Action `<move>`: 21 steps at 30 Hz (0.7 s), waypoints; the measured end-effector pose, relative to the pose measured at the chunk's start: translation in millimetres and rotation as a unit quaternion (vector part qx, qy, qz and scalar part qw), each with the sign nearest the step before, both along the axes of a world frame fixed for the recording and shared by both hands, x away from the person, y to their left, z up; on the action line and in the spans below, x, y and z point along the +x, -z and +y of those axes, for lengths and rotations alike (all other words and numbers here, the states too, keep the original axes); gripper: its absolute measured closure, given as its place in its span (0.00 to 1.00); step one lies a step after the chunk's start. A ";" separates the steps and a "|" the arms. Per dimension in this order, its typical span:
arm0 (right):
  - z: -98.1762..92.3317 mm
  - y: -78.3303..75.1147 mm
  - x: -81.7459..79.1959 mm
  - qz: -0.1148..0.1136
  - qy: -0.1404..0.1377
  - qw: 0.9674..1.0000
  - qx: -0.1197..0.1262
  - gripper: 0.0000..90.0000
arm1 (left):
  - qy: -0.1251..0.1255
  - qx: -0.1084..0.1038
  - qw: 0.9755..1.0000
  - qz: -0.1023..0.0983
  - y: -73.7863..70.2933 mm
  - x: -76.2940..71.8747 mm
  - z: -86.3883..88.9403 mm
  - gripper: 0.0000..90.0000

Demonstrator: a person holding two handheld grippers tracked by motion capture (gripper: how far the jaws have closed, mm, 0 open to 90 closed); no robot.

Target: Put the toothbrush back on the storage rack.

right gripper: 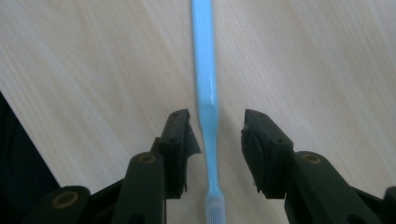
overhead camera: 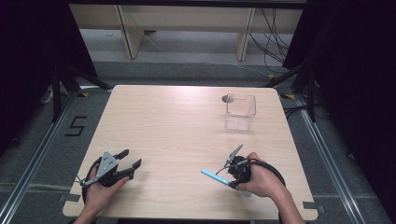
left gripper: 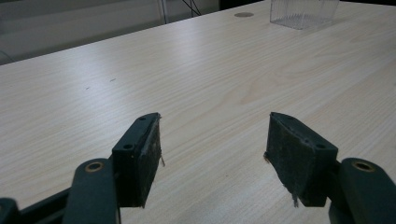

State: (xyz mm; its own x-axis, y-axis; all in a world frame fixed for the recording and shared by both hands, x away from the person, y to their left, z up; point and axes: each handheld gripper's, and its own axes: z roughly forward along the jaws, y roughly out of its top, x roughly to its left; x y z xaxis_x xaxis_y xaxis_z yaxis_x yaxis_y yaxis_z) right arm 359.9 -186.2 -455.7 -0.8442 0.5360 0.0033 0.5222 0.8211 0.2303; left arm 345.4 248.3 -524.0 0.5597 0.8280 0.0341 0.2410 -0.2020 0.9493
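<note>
Toothbrush [right gripper: 207, 93] lies between the parted jaws of right claw [right gripper: 217, 140], near right on tabletop [overhead camera: 177, 126].
Close squarely on the handle; left claw [left gripper: 212, 149] rests wide open, empty.

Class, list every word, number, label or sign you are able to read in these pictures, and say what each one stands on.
"5": black mark on the grey floor left of the table.
No readable text on the blue toothbrush, the clear box or either hand-held gripper.
</note>
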 end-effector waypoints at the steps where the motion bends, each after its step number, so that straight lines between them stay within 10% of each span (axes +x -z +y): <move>1: -2.2 -0.6 -0.9 0.005 0.006 1.000 -0.005 0.69 | 0.001 0.001 1.000 0.001 -0.1 0.3 0.3 0.38; 21: 1.8 5.0 1.2 0.020 -0.020 0.999 -0.037 0.69 | 0.019 0.006 1.000 0.012 -0.5 1.7 -0.5 0.37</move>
